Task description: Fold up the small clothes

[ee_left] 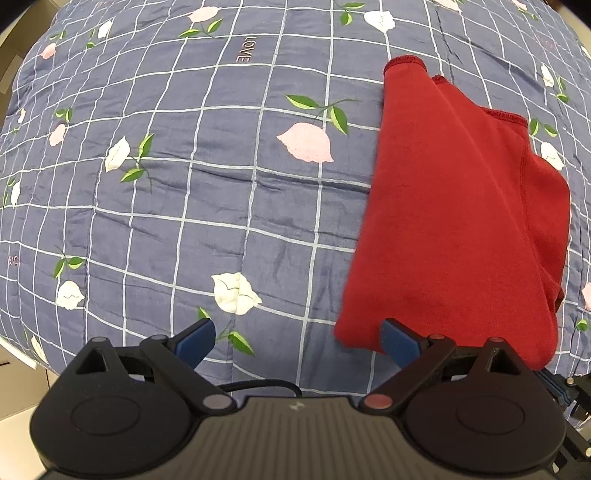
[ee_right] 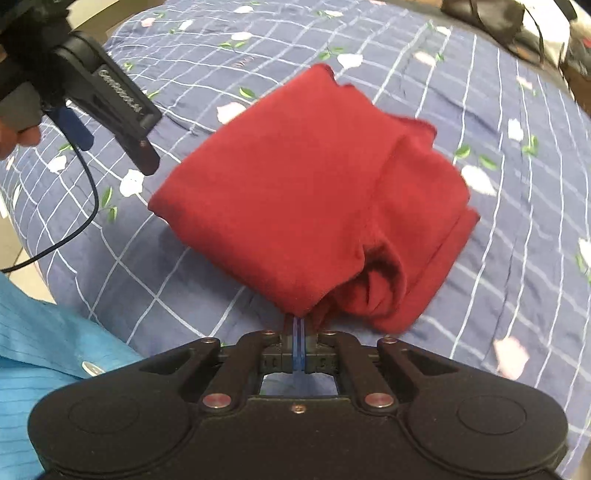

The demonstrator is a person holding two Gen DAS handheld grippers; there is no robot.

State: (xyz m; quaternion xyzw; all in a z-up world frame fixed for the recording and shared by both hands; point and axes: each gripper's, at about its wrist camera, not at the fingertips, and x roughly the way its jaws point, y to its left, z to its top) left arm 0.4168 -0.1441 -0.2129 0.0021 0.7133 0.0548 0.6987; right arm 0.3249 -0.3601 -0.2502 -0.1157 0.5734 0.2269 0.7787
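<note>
My right gripper [ee_right: 298, 325] is pinched tight on the near corner of the red garment [ee_right: 306, 192], its blue pads pressed together with the cloth bunched between them. The garment looks folded over on itself, with a dark hollow of loose layers just beyond my fingertips and a stitched hem edge showing at its far side. It lies on the blue checked quilt [ee_right: 517, 229], printed with white and pink tulips and green leaves, and the corner I hold appears drawn up toward me off the bedding.

My left gripper [ee_left: 297, 334] is spread wide and holds nothing. Its blue right-hand pad [ee_left: 397, 338] overlaps the garment's near left corner in the left wrist view, though I cannot tell whether it touches the cloth; the other pad sits over bare quilt beside a white tulip. From that side the red garment [ee_left: 454, 206] runs away from me along the right of the view, with the word LOVE [ee_left: 244, 48] stitched on the quilt well off to its left.

In the right wrist view my left gripper [ee_right: 110, 107] hangs above the quilt at the upper left, just off the garment's left edge, with a black cable [ee_right: 86, 206] looping down from it. My blue sleeve [ee_right: 40, 354] fills the lower left corner. A dark bundle [ee_right: 495, 18] lies at the far right edge of the bed, too blurred to name.
</note>
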